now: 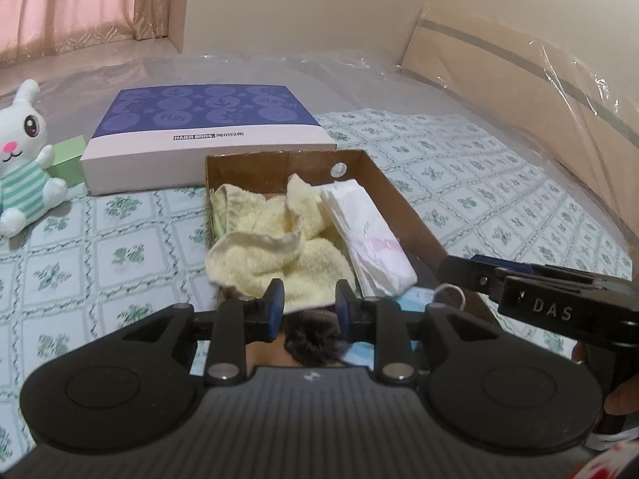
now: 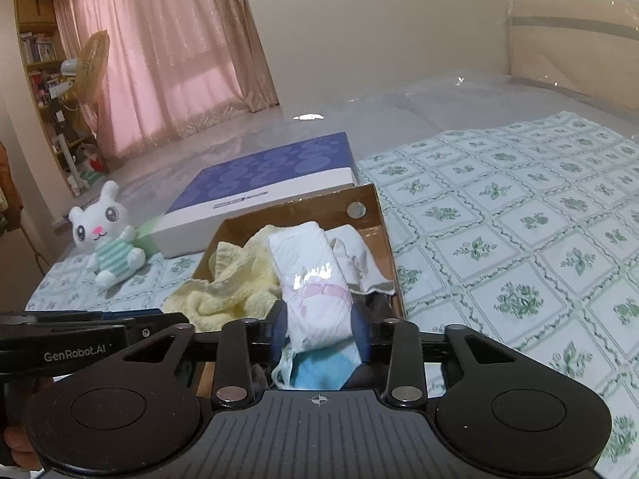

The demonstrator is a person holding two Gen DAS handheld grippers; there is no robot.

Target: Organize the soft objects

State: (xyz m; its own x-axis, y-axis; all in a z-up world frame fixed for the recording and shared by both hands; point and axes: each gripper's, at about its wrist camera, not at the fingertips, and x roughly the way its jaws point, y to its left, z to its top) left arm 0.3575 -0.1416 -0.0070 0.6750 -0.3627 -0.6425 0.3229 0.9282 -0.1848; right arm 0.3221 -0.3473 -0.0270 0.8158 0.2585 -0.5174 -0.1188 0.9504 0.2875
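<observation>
A brown cardboard box [image 1: 371, 167] lies on the bed and holds soft things. A pale yellow towel [image 1: 279, 239] fills its left side and hangs over the near edge. My left gripper [image 1: 309, 299] has the towel's near edge between its fingers. A white pack with pink print [image 1: 371, 235] lies along the box's right side. In the right wrist view my right gripper [image 2: 319, 327] is shut on that white pack [image 2: 307, 271], with a light blue item [image 2: 323, 367] under it. A white cloth [image 2: 355, 259] lies beside it in the box [image 2: 383, 215].
A flat purple-and-white gift box [image 1: 207, 127] lies behind the cardboard box. A white plush bunny [image 1: 24, 167] in a striped shirt sits at the left by a green box [image 1: 68, 155]. The bed has a green floral sheet [image 2: 519, 239]. A plastic-wrapped headboard [image 1: 539, 80] stands at the right.
</observation>
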